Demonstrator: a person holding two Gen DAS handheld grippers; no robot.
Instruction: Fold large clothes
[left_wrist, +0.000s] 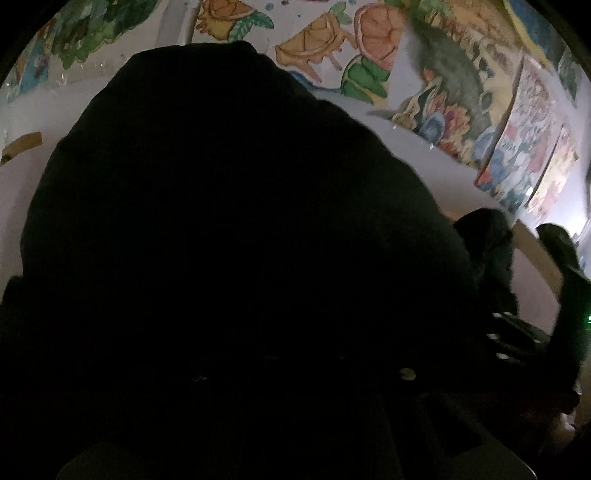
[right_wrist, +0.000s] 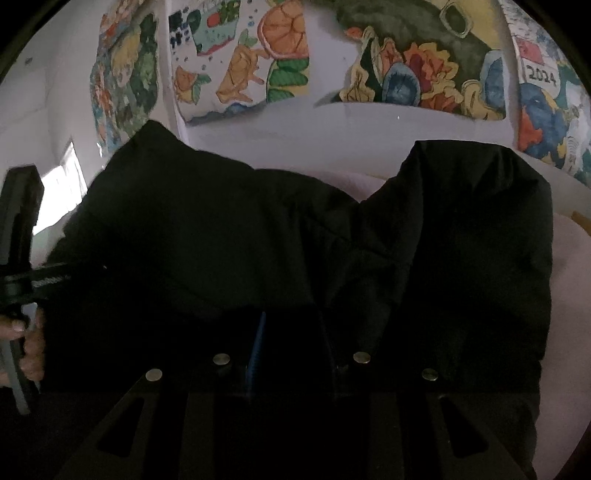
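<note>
A large black padded jacket (left_wrist: 229, 229) fills the left wrist view and drapes over my left gripper, hiding its fingers; that gripper is shut, and I cannot see whether cloth is caught in it. In the right wrist view the jacket (right_wrist: 258, 229) hangs in a wide bunch with a raised flap (right_wrist: 480, 221) on the right. My right gripper (right_wrist: 291, 343) is shut on a fold of it, with a blue pad edge (right_wrist: 258, 347) showing beside the cloth. The left gripper's body (right_wrist: 18, 240) and the hand (right_wrist: 29, 343) holding it sit at the left edge.
A pale pinkish surface (right_wrist: 569, 295) lies under and to the right of the jacket. Behind it stands a white wall with colourful paintings (right_wrist: 240, 66). A bright window (right_wrist: 62, 184) is at the left. The right gripper's body (left_wrist: 517, 332) shows at the right of the left wrist view.
</note>
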